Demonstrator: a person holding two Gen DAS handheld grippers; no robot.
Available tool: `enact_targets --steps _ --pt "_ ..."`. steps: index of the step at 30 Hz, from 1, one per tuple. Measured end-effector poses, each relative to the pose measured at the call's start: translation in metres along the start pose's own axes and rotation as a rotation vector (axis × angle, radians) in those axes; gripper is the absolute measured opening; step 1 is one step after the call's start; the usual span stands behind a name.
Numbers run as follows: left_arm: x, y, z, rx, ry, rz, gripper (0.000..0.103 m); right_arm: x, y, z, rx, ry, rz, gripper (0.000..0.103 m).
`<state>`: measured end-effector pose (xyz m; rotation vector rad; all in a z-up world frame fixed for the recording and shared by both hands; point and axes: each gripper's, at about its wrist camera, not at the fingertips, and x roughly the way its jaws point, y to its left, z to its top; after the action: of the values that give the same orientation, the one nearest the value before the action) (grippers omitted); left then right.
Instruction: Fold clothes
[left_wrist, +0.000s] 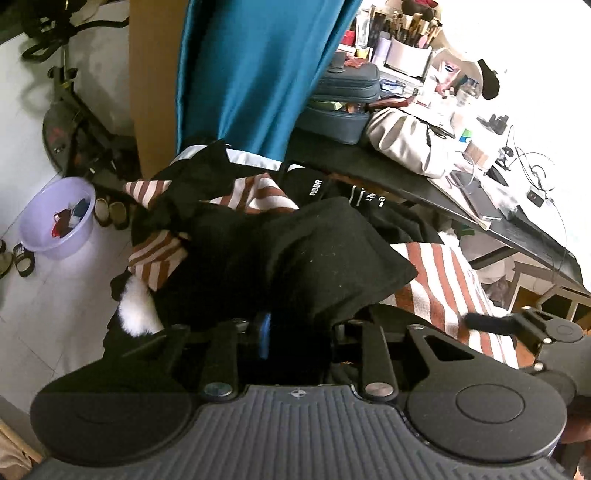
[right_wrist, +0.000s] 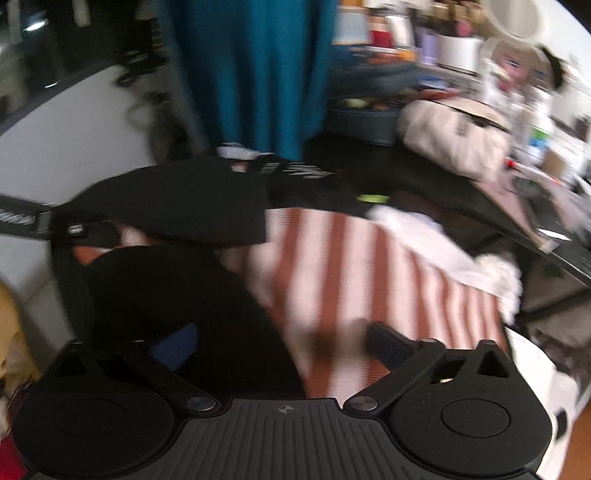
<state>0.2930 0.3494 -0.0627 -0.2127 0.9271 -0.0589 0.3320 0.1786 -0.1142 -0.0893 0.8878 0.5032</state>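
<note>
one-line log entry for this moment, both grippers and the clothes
left gripper: shut on black garment | right gripper: open over striped cloth | fold: not yet done

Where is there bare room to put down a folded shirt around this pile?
The clearest bare patch is the white floor left of the pile, between the lavender basin and the left tongs. The clothes pile itself is heaped with black and striped garments, and the dark desk behind it is crowded with bags, cosmetics and cables.

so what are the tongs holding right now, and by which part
The left tongs are shut on the black garment, pinching its near edge. The right tongs are open over the striped cloth, holding nothing.
</note>
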Motion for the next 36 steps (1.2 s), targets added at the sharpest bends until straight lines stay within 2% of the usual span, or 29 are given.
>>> enact_targets --steps 1,2,3,4,7,9,15,19,21,23,24,26,29,31,33,34,35,36 --pt "-0.001 -0.002 0.001 0.005 -0.005 0.001 0.023 0.001 0.006 0.000 -0.035 0.003 0.013 0.065" --pt "-0.003 -0.004 0.003 0.010 -0.011 0.003 0.023 0.002 0.011 0.001 -0.066 0.004 0.023 0.058" --pt "-0.006 -0.008 0.005 0.014 -0.019 0.006 0.022 0.001 0.013 0.002 -0.082 0.003 0.023 0.034" --pt "-0.011 -0.012 0.008 0.019 -0.029 0.008 0.021 0.001 0.015 0.004 -0.090 0.003 0.032 0.005" --pt "-0.027 -0.024 0.017 0.024 -0.059 0.007 0.020 -0.016 0.003 0.012 0.032 -0.030 0.118 0.004" --pt "-0.038 -0.030 0.025 0.025 -0.077 0.001 0.020 -0.039 -0.009 0.017 0.095 -0.107 0.136 0.004" --pt "-0.065 -0.063 0.048 0.078 -0.147 -0.071 0.019 -0.117 -0.060 0.018 0.295 -0.339 0.128 0.003" --pt "-0.077 -0.101 0.055 0.153 -0.192 -0.148 0.020 -0.152 -0.096 -0.009 0.393 -0.425 -0.027 0.003" --pt "-0.067 -0.122 0.056 0.200 -0.176 -0.203 0.027 -0.169 -0.114 -0.022 0.441 -0.467 -0.105 0.003" --pt "-0.046 -0.131 0.054 0.203 -0.126 -0.233 0.041 -0.186 -0.132 -0.035 0.489 -0.509 -0.183 0.003" --pt "-0.035 -0.134 0.052 0.202 -0.101 -0.244 0.043 -0.192 -0.142 -0.042 0.515 -0.520 -0.225 0.003" --pt "-0.011 -0.136 0.045 0.196 -0.041 -0.215 0.043 -0.184 -0.167 -0.064 0.584 -0.463 -0.320 0.003" --pt "0.013 -0.128 0.027 0.193 0.039 -0.137 0.043 -0.155 -0.202 -0.093 0.671 -0.313 -0.370 0.003" --pt "0.021 -0.119 0.013 0.187 0.080 -0.100 0.043 -0.136 -0.211 -0.107 0.696 -0.211 -0.362 0.005" --pt "0.023 -0.115 0.001 0.192 0.113 -0.099 0.044 -0.125 -0.211 -0.115 0.698 -0.164 -0.354 0.019" --pt "0.023 -0.115 -0.003 0.205 0.116 -0.096 0.050 -0.123 -0.208 -0.116 0.689 -0.162 -0.351 0.030" --pt "0.022 -0.116 -0.008 0.222 0.113 -0.092 0.058 -0.121 -0.203 -0.115 0.671 -0.175 -0.347 0.034" --pt "0.021 -0.117 -0.012 0.239 0.109 -0.087 0.059 -0.123 -0.197 -0.112 0.647 -0.187 -0.338 0.037"
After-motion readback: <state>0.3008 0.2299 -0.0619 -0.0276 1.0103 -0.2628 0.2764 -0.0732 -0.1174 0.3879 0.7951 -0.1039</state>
